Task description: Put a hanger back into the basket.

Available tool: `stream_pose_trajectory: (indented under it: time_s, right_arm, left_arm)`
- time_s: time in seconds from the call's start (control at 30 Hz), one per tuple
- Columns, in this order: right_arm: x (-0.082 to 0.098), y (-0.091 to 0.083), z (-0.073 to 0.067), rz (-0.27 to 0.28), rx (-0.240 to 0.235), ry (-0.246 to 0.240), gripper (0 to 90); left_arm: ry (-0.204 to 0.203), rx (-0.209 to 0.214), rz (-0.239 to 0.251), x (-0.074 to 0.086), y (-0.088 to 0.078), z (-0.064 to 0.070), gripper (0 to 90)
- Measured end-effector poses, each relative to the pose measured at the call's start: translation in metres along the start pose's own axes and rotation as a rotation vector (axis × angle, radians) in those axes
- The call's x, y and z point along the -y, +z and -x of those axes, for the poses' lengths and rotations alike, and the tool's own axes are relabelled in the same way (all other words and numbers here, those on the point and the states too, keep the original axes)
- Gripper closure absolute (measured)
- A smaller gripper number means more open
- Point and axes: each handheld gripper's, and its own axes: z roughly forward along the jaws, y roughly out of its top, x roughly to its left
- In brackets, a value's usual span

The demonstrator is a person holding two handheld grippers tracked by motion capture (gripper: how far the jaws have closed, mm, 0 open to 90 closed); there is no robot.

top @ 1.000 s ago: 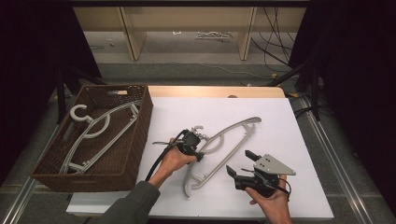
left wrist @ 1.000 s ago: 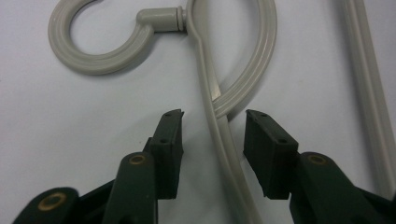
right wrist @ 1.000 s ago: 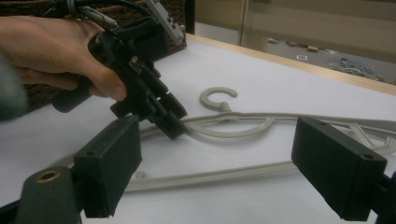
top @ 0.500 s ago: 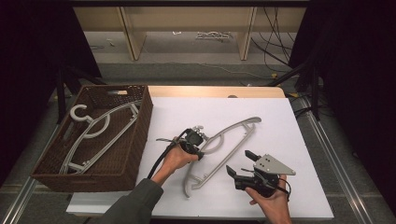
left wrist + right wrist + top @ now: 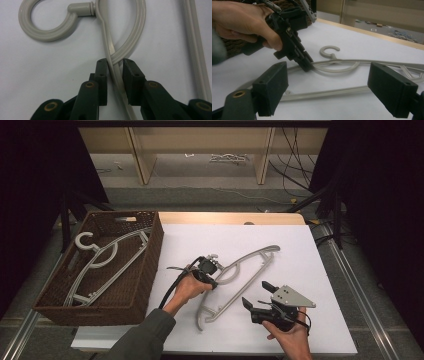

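Note:
A grey plastic hanger (image 5: 246, 264) lies on the white table top (image 5: 310, 250); its hook (image 5: 45, 35) points toward the basket. My left gripper (image 5: 212, 266) comes down on the hanger just below the hook. Its jaws have just been closing, and the pads (image 5: 102, 75) now press on the crossing strands (image 5: 115, 58) of the hanger's neck. The right gripper view shows that gripper (image 5: 305, 63) biting the hanger (image 5: 337, 68) from the side. My right gripper (image 5: 256, 293) is held above the table's near right part, jaws wide apart with nothing between them (image 5: 332, 75).
A brown wicker basket (image 5: 146, 270) stands at the left of the table, with another grey hanger (image 5: 100, 256) inside. The table's wooden far edge (image 5: 225, 217) borders a floor with shelving legs and cables.
Both hands keep their places. The left gripper's jaws look slightly narrower on the hanger's neck than a second ago.

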Motion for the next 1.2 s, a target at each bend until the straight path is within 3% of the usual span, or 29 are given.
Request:
stream_pose_trajectory:
  time_s: [0.13, 0.23, 0.3, 0.37, 0.47, 0.5, 0.67, 0.7, 0.77, 0.83, 0.9, 1.0, 1.03, 1.2]
  right_arm:
    - [0.000, 0.000, 0.001, 0.007, 0.011, -0.015, 17.7]
    - [0.000, 0.000, 0.000, -0.002, 0.001, -0.001, 17.8]
    - [0.000, 0.000, 0.001, -0.001, 0.002, -0.001, 17.8]
    - [0.000, 0.000, 0.002, 0.007, 0.013, -0.015, 17.8]
    - [0.000, 0.001, 0.000, 0.009, -0.009, 0.007, 17.9]
    - [0.000, 0.000, 0.002, 0.006, 0.011, -0.016, 17.9]
    - [0.000, 0.000, 0.001, -0.002, 0.002, 0.002, 17.9]
    - [0.000, 0.000, 0.001, -0.004, 0.005, 0.001, 17.9]
    - [0.000, 0.001, 0.002, 0.005, 0.011, -0.016, 17.9]
    - [0.000, 0.000, 0.002, 0.005, 0.010, -0.016, 17.9]
    - [0.000, 0.000, 0.002, 0.004, 0.012, -0.016, 17.9]
    - [0.000, 0.000, 0.001, -0.006, 0.004, 0.003, 17.9]
    - [0.000, 0.000, 0.001, -0.006, 0.004, 0.003, 17.9]
    - [0.000, 0.000, 0.001, -0.003, 0.006, 0.002, 17.9]
  left_arm:
    - [0.009, 0.009, 0.009, 0.000, 0.000, -0.003, 78.5]
    - [0.018, 0.019, 0.018, -0.001, 0.001, -0.005, 81.2]
    - [0.038, 0.000, 0.014, -0.002, 0.000, -0.004, 81.3]
    - [0.029, -0.004, 0.033, -0.003, 0.000, -0.004, 81.3]
    - [0.041, -0.012, 0.032, -0.004, -0.003, -0.005, 81.4]
    - [0.036, -0.022, 0.047, -0.005, -0.006, -0.006, 81.4]
    - [0.027, -0.027, 0.087, -0.006, -0.015, -0.009, 81.4]
    - [0.023, -0.040, 0.125, -0.005, -0.014, -0.009, 81.4]
    - [0.020, -0.031, 0.114, -0.006, -0.020, -0.013, 81.5]
    - [0.001, -0.039, 0.150, -0.005, -0.024, -0.015, 81.5]
    - [-0.003, -0.039, 0.156, -0.006, -0.027, -0.017, 81.5]
    - [-0.009, -0.043, 0.157, -0.007, -0.040, -0.022, 81.5]
    - [-0.019, -0.051, 0.179, -0.008, -0.048, -0.025, 81.5]
    - [-0.014, -0.053, 0.198, -0.010, -0.064, -0.029, 81.5]
